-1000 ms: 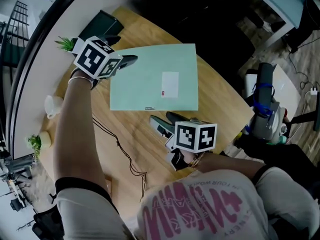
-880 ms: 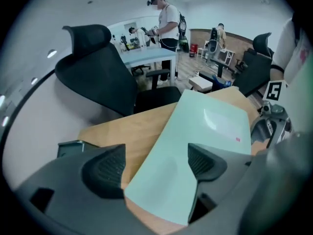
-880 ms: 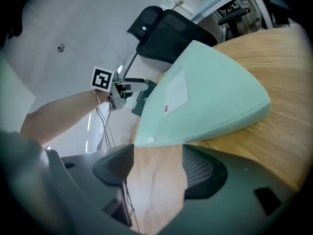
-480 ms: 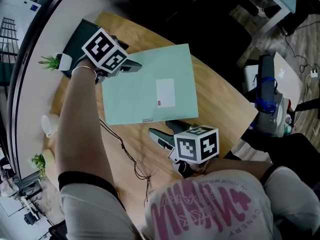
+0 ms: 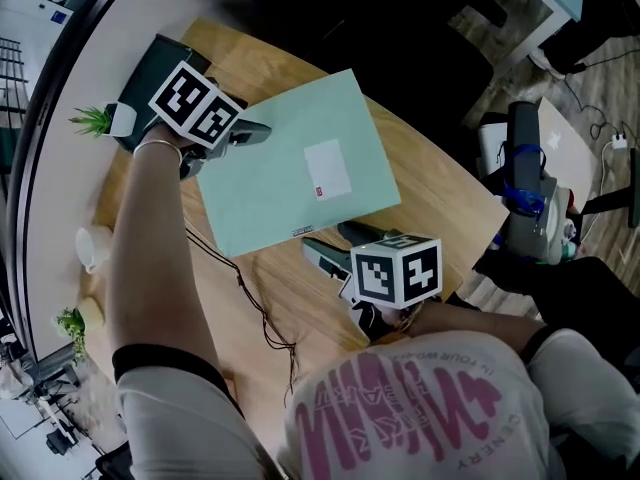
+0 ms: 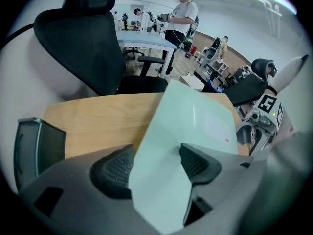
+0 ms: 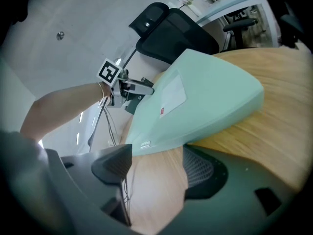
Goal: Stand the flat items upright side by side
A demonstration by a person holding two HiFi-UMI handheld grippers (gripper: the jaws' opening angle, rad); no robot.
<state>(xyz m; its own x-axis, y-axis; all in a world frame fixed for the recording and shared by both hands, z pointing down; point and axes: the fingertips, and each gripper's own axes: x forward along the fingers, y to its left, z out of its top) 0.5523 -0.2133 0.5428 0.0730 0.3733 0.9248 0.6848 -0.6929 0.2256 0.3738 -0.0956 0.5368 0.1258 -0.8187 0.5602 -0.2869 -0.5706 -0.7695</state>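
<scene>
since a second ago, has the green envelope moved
Yes. In the head view the green envelope has turned counterclockwise relative to the table's far edge.

In the head view the green envelope (image 5: pixel 270 193) has turned counterclockwise, so its far right corner now sits higher in the frame, while the jaws of the left gripper (image 5: pixel 258 134) have just been closing on the envelope's left corner.

From my head view I look steeply down over the whole counter (image 5: pixel 430 193), while the left gripper view, close in at upper left, and the right gripper view, lower middle, face each other across the shared green mailer (image 5: pixel 280 188).
</scene>
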